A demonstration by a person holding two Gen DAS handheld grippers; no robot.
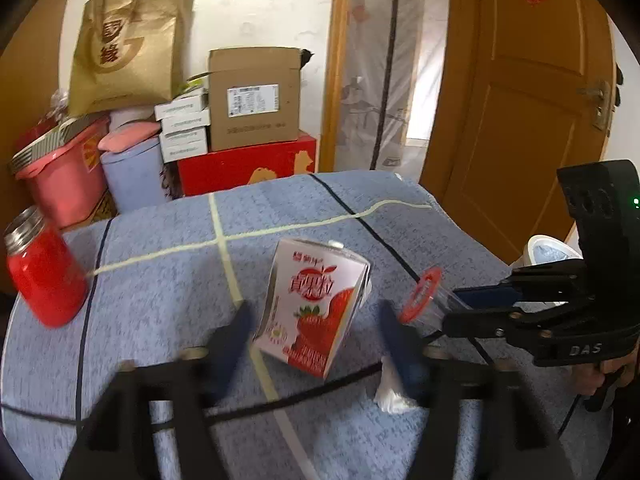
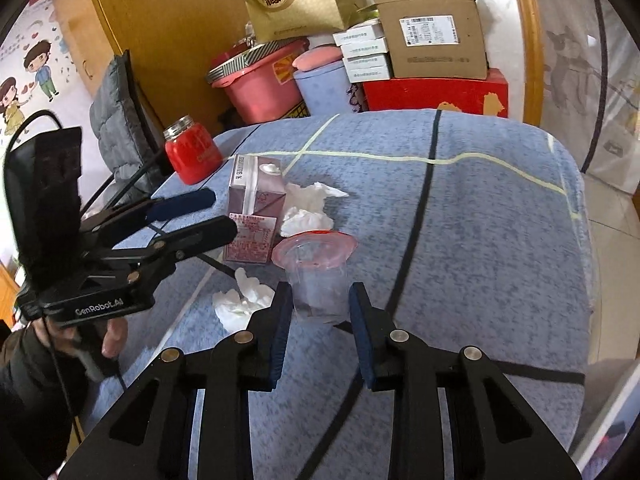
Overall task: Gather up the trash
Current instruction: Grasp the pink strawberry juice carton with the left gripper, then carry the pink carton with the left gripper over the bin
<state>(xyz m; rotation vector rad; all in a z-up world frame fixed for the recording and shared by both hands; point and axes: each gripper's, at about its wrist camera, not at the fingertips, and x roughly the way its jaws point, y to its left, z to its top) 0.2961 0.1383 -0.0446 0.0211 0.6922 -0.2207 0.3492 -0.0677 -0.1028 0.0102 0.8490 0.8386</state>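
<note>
Your right gripper (image 2: pixel 320 312) is clenched on a clear plastic cup (image 2: pixel 316 276) with a red rim; the blue pads press its see-through wall from both sides, and the cup tilts so that its mouth faces away from you. It sits over the blue checked cloth (image 2: pixel 480 220), just beside the strawberry milk carton (image 1: pixel 312 304), on the carton's right.

Take the carton as your marker. It stands upright but leaning, white and pink with a large red strawberry and red lettering on its front, its top folded and slightly crumpled. Your left gripper (image 1: pixel 316 336) hangs released, its jaws spread wide to either side of the carton without touching it.

Crumpled white tissue (image 2: pixel 308 208) lies just behind the carton's right side, seen from the right wrist, and a second tissue wad (image 2: pixel 240 304) lies in front of the carton, nearer you. A red jar (image 1: pixel 44 272) with a metal screw neck stands well to the carton's left, at the cloth's edge. Behind the carton, past the cloth, stacked boxes (image 1: pixel 252 100) and a pink bucket (image 1: pixel 64 184) crowd the wall.
</note>
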